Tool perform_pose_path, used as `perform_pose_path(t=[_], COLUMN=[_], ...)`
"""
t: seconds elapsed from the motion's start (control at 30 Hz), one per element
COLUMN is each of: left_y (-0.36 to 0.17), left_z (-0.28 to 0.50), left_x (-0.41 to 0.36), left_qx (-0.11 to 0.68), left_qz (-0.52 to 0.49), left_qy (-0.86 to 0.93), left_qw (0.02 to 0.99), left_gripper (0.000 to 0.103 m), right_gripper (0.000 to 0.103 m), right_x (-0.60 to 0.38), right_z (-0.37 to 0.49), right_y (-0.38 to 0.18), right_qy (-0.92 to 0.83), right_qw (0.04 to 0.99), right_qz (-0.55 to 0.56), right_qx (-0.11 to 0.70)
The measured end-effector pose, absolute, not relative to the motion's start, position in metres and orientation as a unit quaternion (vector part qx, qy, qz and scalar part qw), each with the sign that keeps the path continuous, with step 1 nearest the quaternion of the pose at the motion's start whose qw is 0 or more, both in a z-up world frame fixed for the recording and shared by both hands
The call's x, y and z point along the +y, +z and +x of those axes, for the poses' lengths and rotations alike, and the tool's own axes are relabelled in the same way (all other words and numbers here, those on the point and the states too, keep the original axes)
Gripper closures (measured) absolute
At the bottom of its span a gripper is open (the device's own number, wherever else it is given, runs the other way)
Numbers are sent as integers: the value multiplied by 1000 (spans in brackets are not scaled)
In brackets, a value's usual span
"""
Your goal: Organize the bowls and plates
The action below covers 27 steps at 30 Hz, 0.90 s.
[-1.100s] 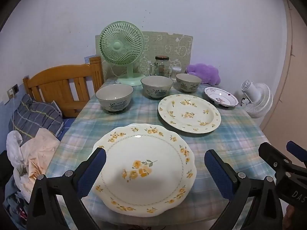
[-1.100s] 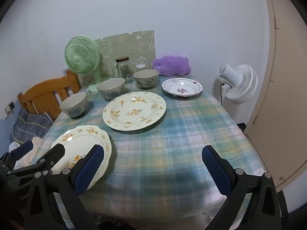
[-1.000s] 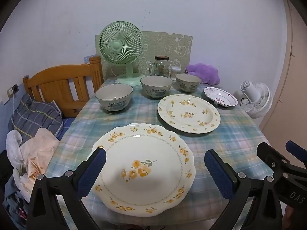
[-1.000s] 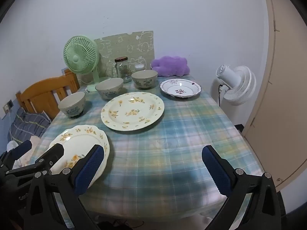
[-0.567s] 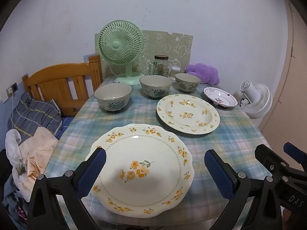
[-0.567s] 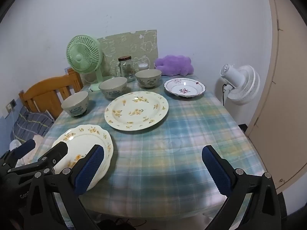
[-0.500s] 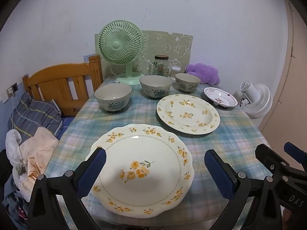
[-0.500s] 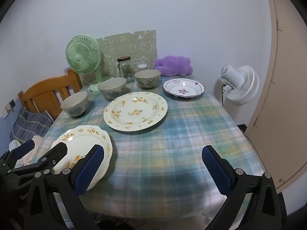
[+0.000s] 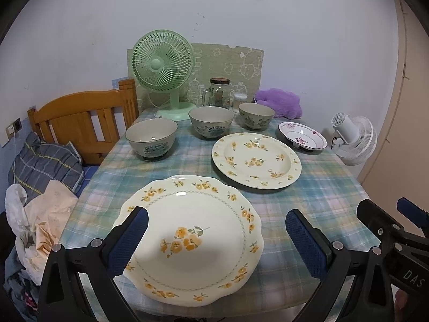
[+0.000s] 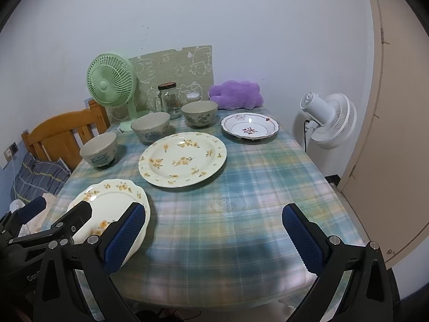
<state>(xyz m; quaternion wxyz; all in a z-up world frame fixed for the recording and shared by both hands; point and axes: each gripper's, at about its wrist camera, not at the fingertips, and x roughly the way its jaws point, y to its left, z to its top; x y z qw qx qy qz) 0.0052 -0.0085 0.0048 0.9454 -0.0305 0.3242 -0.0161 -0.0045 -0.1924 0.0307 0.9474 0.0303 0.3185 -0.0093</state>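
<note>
A: Where are both claws?

B: The left claw [image 9: 214, 238] hangs spread wide over the near plate [image 9: 191, 234], touching nothing. The right claw [image 10: 213, 237] is spread apart too, over bare checked cloth on the surface [image 10: 254, 193].

A: And the dishes?

B: A second flowered plate [image 10: 182, 158] lies mid-surface, a small red-patterned plate [image 10: 249, 127] behind it, and three bowls [image 9: 151, 142] stand in a row before the green fan [image 9: 163, 65].

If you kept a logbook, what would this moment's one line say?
left gripper: open, over scalloped plate | right gripper: open, holding nothing | three bowls, other plates: untouched
</note>
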Motion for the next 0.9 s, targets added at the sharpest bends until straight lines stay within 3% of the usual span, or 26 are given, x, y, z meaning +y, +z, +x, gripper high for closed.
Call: perform_pose_path(t=[0.9], left_y=[4], left_z=[-2], left_x=[-5], left_qx=[321], left_qz=[-28], left_qy=[-9], left_qw=[947], left_gripper=[1], right_gripper=[0], right_x=[-186], right_z=[-11], right_y=[31], right_qy=[-16], right_qw=[948], right_qz=[16], right_qx=[318])
